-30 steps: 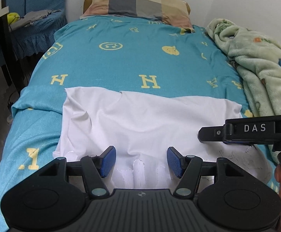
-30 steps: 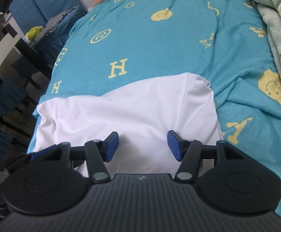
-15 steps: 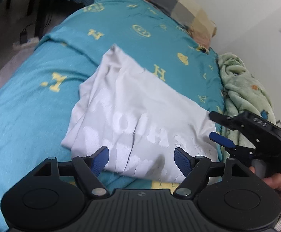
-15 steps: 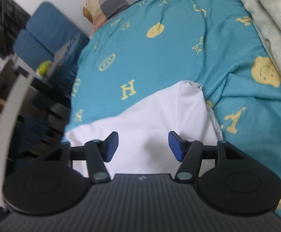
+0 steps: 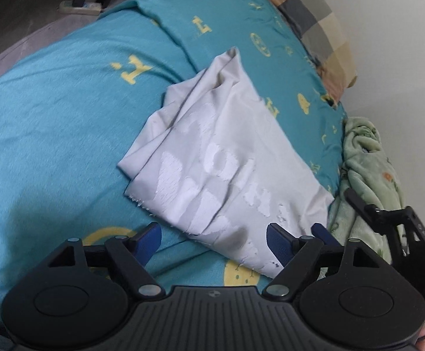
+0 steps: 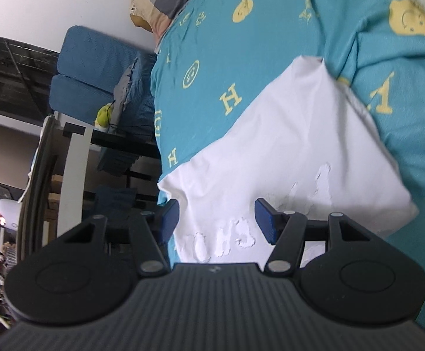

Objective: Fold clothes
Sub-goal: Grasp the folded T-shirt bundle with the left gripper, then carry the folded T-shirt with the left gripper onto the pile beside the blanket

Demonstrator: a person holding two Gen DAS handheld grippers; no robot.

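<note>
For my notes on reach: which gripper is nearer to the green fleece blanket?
Right. The right gripper hangs next to the green fleece blanket, at the shirt's blanket-side end; the left gripper hangs over the white shirt, further away.

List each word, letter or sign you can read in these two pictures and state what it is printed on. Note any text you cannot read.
"H": yellow letter on the teal bedsheet, right wrist view.
"A": yellow letter on the same bedsheet, right wrist view.
Yellow bear-face signs on the bedsheet, no words.
White print on the white garment: cracked and reversed, unreadable.
Lettering on the right gripper body: too blurred to read.
</note>
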